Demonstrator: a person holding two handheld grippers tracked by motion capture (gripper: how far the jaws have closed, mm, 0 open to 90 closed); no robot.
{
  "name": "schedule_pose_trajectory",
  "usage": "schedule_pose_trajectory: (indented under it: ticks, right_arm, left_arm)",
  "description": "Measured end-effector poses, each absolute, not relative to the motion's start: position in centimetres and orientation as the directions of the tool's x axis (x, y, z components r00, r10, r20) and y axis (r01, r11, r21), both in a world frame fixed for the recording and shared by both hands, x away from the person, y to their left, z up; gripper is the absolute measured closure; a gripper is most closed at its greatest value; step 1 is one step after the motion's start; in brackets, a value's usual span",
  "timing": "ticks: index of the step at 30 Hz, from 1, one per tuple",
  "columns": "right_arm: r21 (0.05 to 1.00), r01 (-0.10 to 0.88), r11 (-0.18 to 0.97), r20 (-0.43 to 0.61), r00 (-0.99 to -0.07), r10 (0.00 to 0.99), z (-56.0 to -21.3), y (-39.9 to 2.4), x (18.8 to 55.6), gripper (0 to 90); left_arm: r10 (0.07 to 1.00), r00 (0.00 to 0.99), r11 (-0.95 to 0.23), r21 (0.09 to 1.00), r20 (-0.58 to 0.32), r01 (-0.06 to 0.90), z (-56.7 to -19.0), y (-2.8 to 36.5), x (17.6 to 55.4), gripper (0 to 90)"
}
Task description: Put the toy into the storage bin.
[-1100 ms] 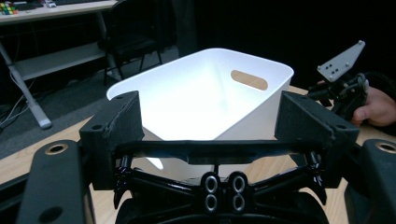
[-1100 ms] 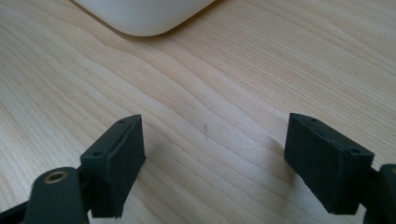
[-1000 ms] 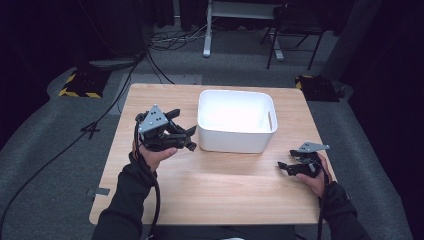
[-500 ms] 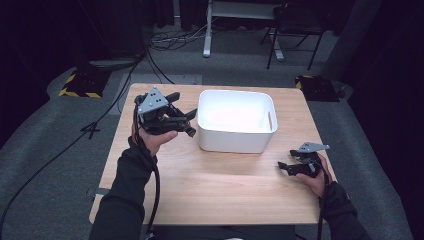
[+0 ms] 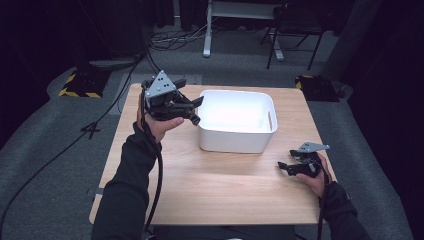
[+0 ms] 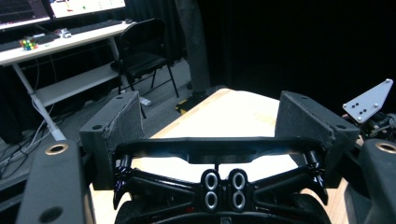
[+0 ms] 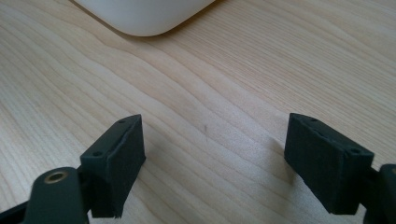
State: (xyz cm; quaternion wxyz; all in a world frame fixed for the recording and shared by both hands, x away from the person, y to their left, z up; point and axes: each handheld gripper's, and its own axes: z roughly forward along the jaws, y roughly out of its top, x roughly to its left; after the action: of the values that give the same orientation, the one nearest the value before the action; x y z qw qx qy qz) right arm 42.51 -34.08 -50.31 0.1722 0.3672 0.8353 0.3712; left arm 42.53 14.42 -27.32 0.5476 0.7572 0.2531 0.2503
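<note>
A white plastic bin (image 5: 231,141) stands on the wooden table (image 5: 200,190), toward its far side. A hand holds my left gripper (image 5: 195,111) raised above the table just left of the bin's left rim, pointing right. In the left gripper view its jaws (image 6: 210,126) stand wide apart, with nothing between the pads. My right gripper (image 5: 284,166) rests low near the table's right edge, in front of the bin's right corner. Its jaws (image 7: 215,163) are open over bare wood, and the bin's rounded corner (image 7: 144,18) lies ahead of them.
Black cables trail from both grippers along the sleeves. Beyond the table are a folding chair (image 5: 292,25), a white desk frame (image 5: 207,30), floor cables and yellow-black striped blocks (image 5: 77,87). The left gripper view looks past the table (image 6: 233,112) to a chair (image 6: 144,51) and a desk (image 6: 60,42).
The left hand has lifted its gripper and carried it toward the table's far side, alongside the bin's left rim. The right hand and the bin have stayed put.
</note>
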Motion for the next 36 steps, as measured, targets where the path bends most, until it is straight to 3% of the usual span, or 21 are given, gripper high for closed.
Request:
schedule_pose_trajectory:
  ticks: [17,36]
  right_arm:
    - [0.746,0.485,0.456,-0.015,-0.673,0.74,-50.3,-34.1,42.5,20.3]
    - [0.747,0.486,0.453,-0.013,-0.671,0.742,-50.3,-34.1,42.5,20.3]
  left_arm:
    - [0.606,0.789,-0.253,0.964,0.097,0.075,-26.7,11.2,44.2,24.1]
    - [0.581,0.81,-0.294,0.948,0.076,0.121,-28.6,7.9,46.3,24.1]
